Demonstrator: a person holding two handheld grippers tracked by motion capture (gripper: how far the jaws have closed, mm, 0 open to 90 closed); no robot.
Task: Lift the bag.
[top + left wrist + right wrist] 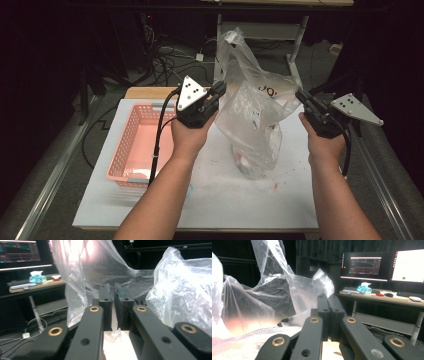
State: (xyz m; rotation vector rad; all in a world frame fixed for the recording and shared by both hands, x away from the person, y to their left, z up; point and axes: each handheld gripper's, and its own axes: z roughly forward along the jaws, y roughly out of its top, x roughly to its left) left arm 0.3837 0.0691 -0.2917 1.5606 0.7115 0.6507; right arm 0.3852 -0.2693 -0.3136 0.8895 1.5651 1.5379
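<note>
A clear plastic bag (255, 120) stands on the white table (210, 195), held up between two hand-held grippers. The left gripper (216, 94) pinches the bag's left edge — in the left gripper view its jaws are pressed nearly together with a thin fold of film (113, 302) caught between them. The right gripper (301, 96) holds the bag's right edge; in the right gripper view its jaws are clenched tight, with crumpled plastic (312, 290) rising just behind and beside them. The bag's bottom rests on the table between the person's forearms, with something pale inside near its base that I cannot make out. One tall flap of the bag (235, 40) rises above the grippers.

A pink plastic basket (131, 145) sits on the table to the left, beside the left hand (189, 135). Small reddish specks (276, 186) dot the table near the bag. The right hand (325, 145) is raised over the table's right side — a black cable (346, 155) trails from its gripper.
</note>
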